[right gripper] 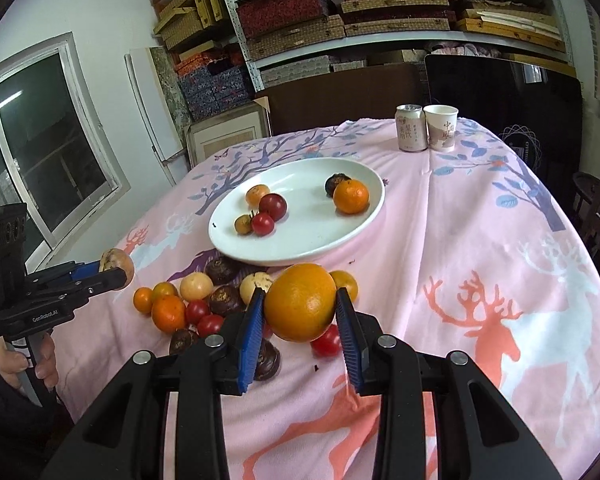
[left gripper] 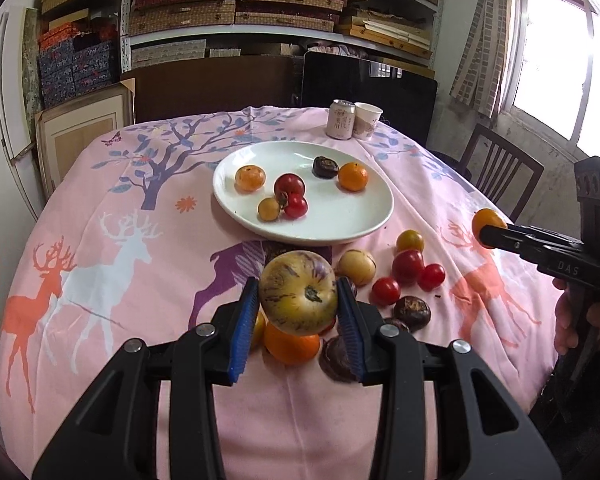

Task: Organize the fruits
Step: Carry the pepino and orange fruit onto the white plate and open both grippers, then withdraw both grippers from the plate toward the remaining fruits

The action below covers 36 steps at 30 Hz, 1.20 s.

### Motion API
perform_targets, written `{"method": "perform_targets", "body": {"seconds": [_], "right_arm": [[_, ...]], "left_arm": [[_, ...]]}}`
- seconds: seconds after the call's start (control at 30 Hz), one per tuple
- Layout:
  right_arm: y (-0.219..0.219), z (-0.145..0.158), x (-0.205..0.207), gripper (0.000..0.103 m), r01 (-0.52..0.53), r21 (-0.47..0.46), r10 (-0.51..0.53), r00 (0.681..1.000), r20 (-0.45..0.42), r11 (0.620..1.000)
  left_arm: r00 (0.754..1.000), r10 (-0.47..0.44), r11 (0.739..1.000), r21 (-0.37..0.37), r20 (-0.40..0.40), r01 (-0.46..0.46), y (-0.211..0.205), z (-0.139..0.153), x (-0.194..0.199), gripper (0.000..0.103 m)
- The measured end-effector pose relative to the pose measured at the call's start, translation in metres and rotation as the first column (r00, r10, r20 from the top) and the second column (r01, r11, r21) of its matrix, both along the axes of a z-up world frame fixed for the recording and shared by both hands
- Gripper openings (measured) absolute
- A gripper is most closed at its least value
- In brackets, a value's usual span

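Left hand-held gripper [left gripper: 298, 300] clamps a round streaked fruit [left gripper: 298, 294]; right hand-held gripper [right gripper: 300, 306] a dimpled orange [right gripper: 300, 302].

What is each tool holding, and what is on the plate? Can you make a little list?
left tool: shut on a yellow fruit with purple streaks
right tool: shut on an orange
white plate: six small fruits, among them a mandarin
tablecloth: more loose fruit near the plate
far edge: can beside paper cup

Left hand-held gripper [left gripper: 298, 300] and right hand-held gripper [right gripper: 300, 304], both clamped, tilted downward.
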State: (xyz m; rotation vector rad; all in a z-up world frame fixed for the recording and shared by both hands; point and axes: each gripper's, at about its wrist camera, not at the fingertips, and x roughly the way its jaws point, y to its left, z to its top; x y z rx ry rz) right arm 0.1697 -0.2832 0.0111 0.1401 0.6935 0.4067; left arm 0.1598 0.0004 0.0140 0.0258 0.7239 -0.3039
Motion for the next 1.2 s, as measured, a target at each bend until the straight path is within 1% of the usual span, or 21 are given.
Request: {"method": "perform_targets", "body": {"seconds": [0.17,0.27,0.33,0.47,0.63,0.83,0.9,1.0,1.07,1.13,1.2], "right_arm": [[0.001,0.018,0.024,0.036,-0.007,0.000,0.007,0.999,0.032,1.000],[0.002,0.021,0.052,0.036,0.002,0.018,-0.002,1.000,0.013,1.000],[0.005,0.019,0.076,0.036,0.004,0.024,-0.004,1.000,-0.010,1.000],[0.020,0.002,0.124,0.036,-0.005,0.004,0.005,0.997,-0.078,1.000],[0.037,-0.028,0.166,0.036,-0.012,-0.048,0.005,0.990,-0.141,0.999],[0.048,-0.054,0.187,0.036,-0.031,-0.078,0.015,0.981,-0.195,0.996],[0.050,-0.060,0.190,0.036,-0.035,-0.089,0.016,0.978,-0.206,0.995],[0.051,-0.061,0.192,0.036,-0.033,-0.109,0.011,0.980,-0.198,0.993],[0.051,-0.060,0.192,0.036,-0.034,-0.113,0.012,0.981,-0.192,0.993],[0.049,-0.058,0.191,0.041,-0.030,-0.102,0.011,0.983,-0.183,0.994],[0.045,-0.053,0.186,0.042,-0.021,-0.087,0.007,0.986,-0.165,0.996]], "left_arm": [[1.000,-0.018,1.000,0.006,-0.008,0.018,-0.018,0.007,0.034,0.038],[0.998,-0.039,0.999,-0.022,-0.042,0.039,-0.036,0.003,0.060,0.038],[0.996,-0.045,0.999,-0.031,-0.071,0.043,-0.049,-0.005,0.082,0.038],[0.990,-0.044,0.999,-0.007,-0.134,0.043,-0.074,-0.031,0.121,0.038],[0.979,-0.018,1.000,0.003,-0.205,0.019,-0.085,-0.059,0.157,0.038],[0.974,0.002,1.000,0.009,-0.226,0.000,-0.090,-0.071,0.174,0.038],[0.974,0.003,1.000,0.027,-0.226,0.003,-0.093,-0.070,0.176,0.039],[0.975,0.008,0.999,0.047,-0.224,0.003,-0.098,-0.071,0.178,0.040],[0.975,0.007,0.999,0.048,-0.224,0.004,-0.099,-0.071,0.177,0.044],[0.974,0.011,0.999,0.049,-0.225,0.000,-0.099,-0.070,0.176,0.044],[0.976,0.020,0.999,0.045,-0.218,-0.010,-0.097,-0.067,0.173,0.046]]}}
